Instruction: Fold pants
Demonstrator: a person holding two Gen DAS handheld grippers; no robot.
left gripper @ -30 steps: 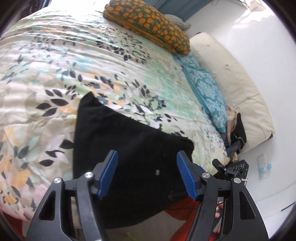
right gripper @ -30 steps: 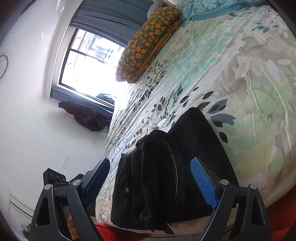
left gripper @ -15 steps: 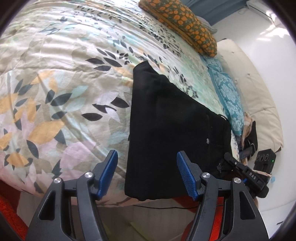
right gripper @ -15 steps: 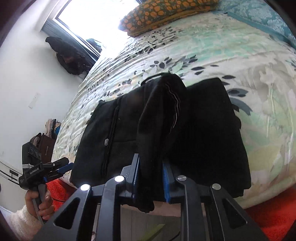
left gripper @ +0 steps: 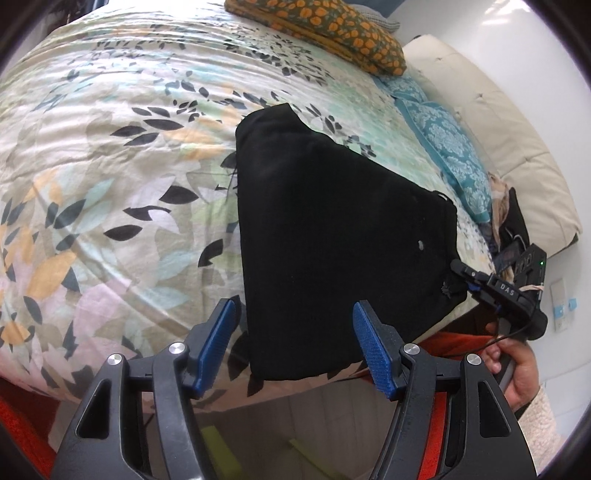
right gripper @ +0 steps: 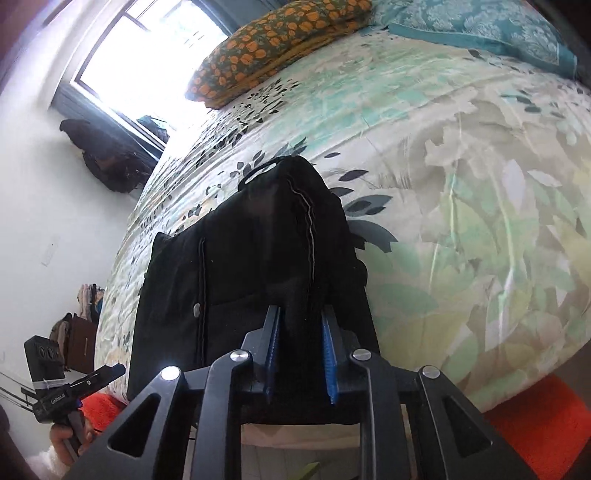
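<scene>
Bed (left gripper: 110, 155) with leaf-print cover; orange-dotted pillow (left gripper: 325, 29) and teal patterned pillow (left gripper: 450, 147) at the head end, cream headboard (left gripper: 509, 122) beyond. Red rug (right gripper: 535, 424) on the floor below the bed edge. Nothing lies between either tool and the cloth.

Right wrist view only: bright window (right gripper: 147, 48), dark bag (right gripper: 107, 158) hanging under it, seam and snap on the pants. Left wrist view only: the right gripper (left gripper: 469, 277) from outside, at the pants' right-hand corner, hand (left gripper: 517, 373) on its grip.

Black pants (left gripper: 332, 236) lie folded flat near the bed's near edge. Left gripper (left gripper: 291, 345) fingers spread wide, holding nothing; pants' near edge sits between them, just beyond the tips. Right gripper's fingers (right gripper: 328, 354) narrow, pinching a raised fold of the pants.
</scene>
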